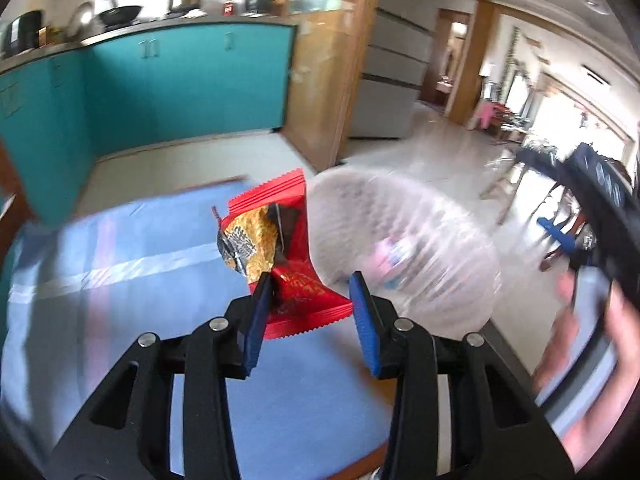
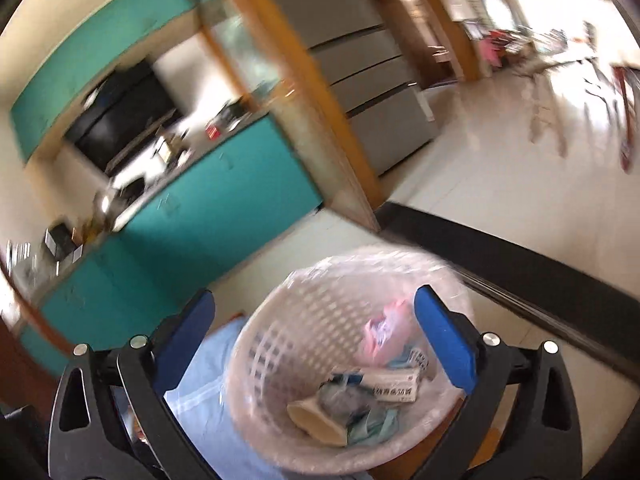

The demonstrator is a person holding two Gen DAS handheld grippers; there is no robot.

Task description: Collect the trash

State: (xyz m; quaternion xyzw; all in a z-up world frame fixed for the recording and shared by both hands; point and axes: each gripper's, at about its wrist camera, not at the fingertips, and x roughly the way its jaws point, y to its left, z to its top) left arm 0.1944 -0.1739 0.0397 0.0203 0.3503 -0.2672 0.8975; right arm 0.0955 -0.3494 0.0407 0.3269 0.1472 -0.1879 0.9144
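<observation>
A home, seen from its kitchen end. A run of teal cabinets (image 1: 180, 80) carries a worktop crowded with a wok (image 1: 120, 14), pots and small appliances, with a dark window above it. Just right of the cabinets stands a wooden door frame (image 1: 316, 80), and beyond that a tall grey refrigerator (image 2: 372, 80). Further right of the refrigerator, pale tiled floor (image 2: 500, 168) opens into a bright living area with furniture and large windows.
</observation>
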